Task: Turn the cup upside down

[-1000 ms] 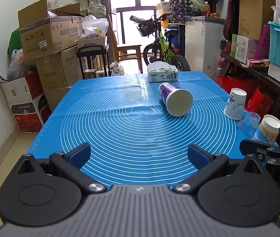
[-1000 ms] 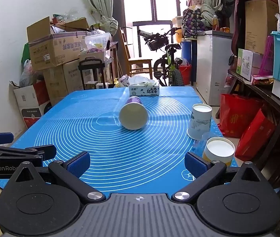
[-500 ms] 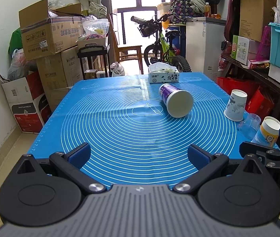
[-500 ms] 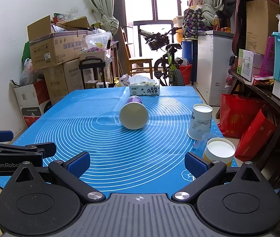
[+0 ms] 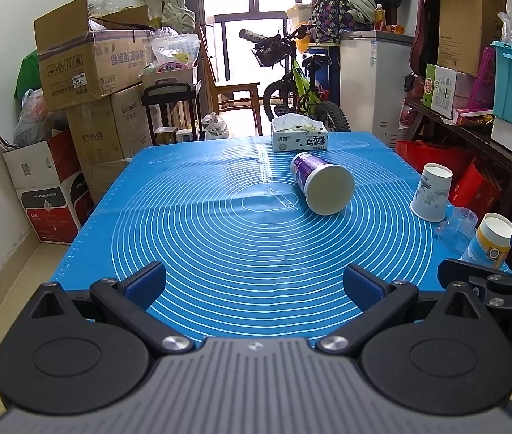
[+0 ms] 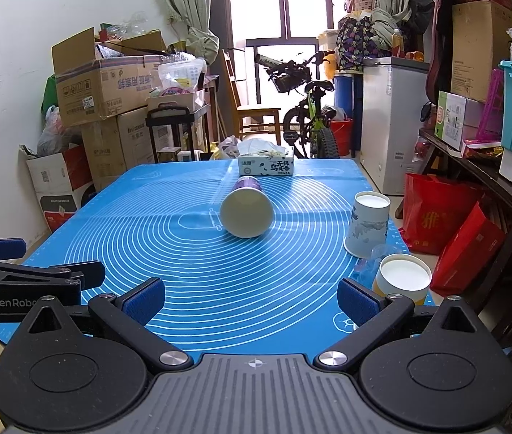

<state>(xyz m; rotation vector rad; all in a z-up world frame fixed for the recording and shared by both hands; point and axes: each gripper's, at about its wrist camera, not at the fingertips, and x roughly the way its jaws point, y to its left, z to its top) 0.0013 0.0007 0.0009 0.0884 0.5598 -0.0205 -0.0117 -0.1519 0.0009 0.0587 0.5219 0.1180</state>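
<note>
A purple paper cup lies on its side in the middle of the blue mat, its wide end facing me; it also shows in the right wrist view. A white-and-blue paper cup stands inverted at the right edge, also in the right wrist view. A yellow-and-blue cup stands inverted near the front right corner, also in the right wrist view. My left gripper is open and empty over the near edge. My right gripper is open and empty beside it.
A tissue box sits at the mat's far end. A clear plastic cup lies between the two inverted cups. Cardboard boxes stack at the left, a bicycle behind, shelves with red bags at the right.
Both grippers have barely shifted; the view has drifted very slightly. The cups have not moved.
</note>
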